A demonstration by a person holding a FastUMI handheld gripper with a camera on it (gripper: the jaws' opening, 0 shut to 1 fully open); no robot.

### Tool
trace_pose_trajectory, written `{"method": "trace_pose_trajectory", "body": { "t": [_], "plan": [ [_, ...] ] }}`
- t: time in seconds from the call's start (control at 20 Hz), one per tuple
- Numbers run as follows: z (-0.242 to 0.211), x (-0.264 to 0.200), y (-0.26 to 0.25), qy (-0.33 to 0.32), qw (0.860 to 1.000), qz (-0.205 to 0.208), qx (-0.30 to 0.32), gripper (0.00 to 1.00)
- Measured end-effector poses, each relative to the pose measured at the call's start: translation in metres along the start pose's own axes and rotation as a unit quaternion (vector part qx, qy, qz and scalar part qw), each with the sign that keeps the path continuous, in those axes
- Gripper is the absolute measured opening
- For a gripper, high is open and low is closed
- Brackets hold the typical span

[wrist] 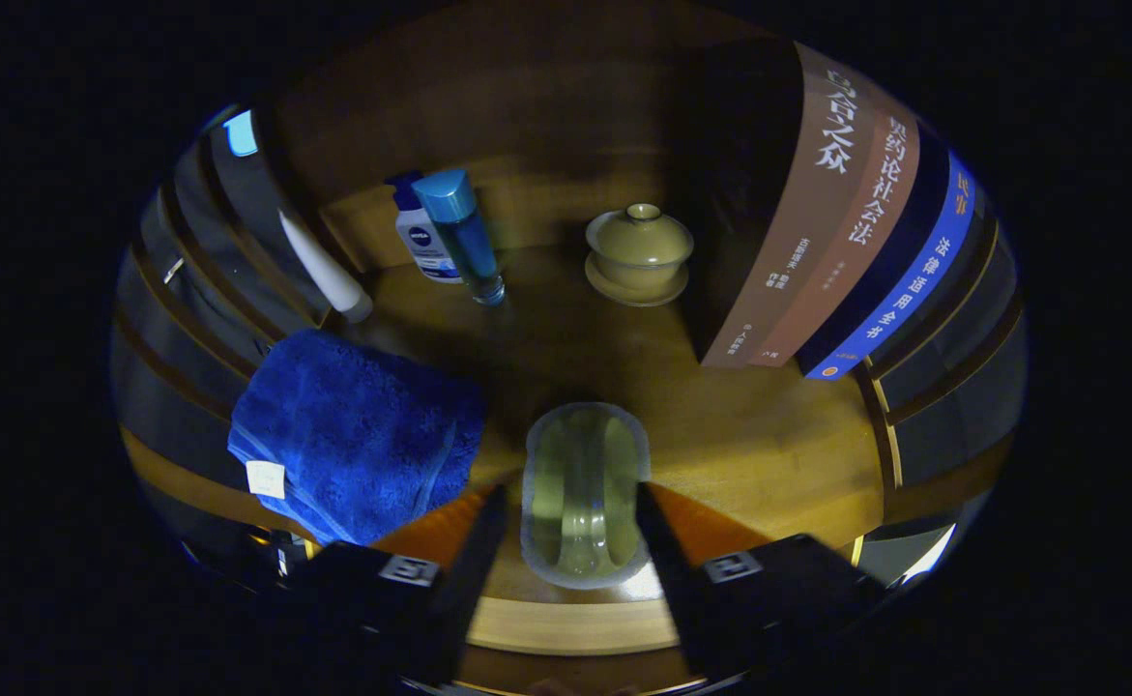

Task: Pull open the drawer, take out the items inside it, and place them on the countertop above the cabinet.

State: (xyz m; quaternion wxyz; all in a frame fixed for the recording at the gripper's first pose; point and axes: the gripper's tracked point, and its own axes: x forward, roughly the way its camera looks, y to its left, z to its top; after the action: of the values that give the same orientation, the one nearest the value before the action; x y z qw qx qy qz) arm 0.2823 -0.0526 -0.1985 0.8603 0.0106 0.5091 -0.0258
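- The scene is dim; the far part of the wooden counter (759,435) fades into shadow, and what lies behind the books cannot be made out.
- The gripper (580,503) reaches in from the near side. Only the ends of its two fingers show; the bodies behind them are dark and cut off.
- Between the fingers sits a clear oblong dish (585,493), pale greenish and see-through, so its rim is plain but its inside is hard to read. Its long axis runs near to far, in line with the fingers, and its far end reaches past their tips.
- The jaws stand partly open with a finger along each long side of the dish. Whether both press on it cannot be told, nor whether it rests on the counter or is lifted.
- Left of the dish lies a folded blue towel (353,435) with a small white tag; its near edge is cut off by the left finger.
- Farther off, a blue-capped bottle (464,237) stands just in front of a white bottle (418,237), partly hiding it.
- A white tube (329,271) leans at the far left.
- A lidded ceramic cup (638,253) on a saucer stands far centre.
- A row of upright books (836,232) stands at the right.
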Motion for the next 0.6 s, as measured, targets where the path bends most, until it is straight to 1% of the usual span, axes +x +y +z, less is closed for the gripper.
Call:
{"method": "trace_pose_trajectory", "body": {
  "t": [0.15, 0.25, 0.45, 0.6],
  "plan": [
    [0.001, -0.010, 0.003, -0.025, 1.000, -0.002, 0.002, 0.84],
    [-0.001, -0.023, 0.012, -0.049, 0.999, 0.018, 0.012, 0.98],
    [-0.013, -0.053, 0.016, -0.121, 0.992, 0.042, 0.010, 0.98],
    [-0.036, -0.083, 0.026, -0.180, 0.980, 0.076, 0.030, 0.99]
  ]
}}
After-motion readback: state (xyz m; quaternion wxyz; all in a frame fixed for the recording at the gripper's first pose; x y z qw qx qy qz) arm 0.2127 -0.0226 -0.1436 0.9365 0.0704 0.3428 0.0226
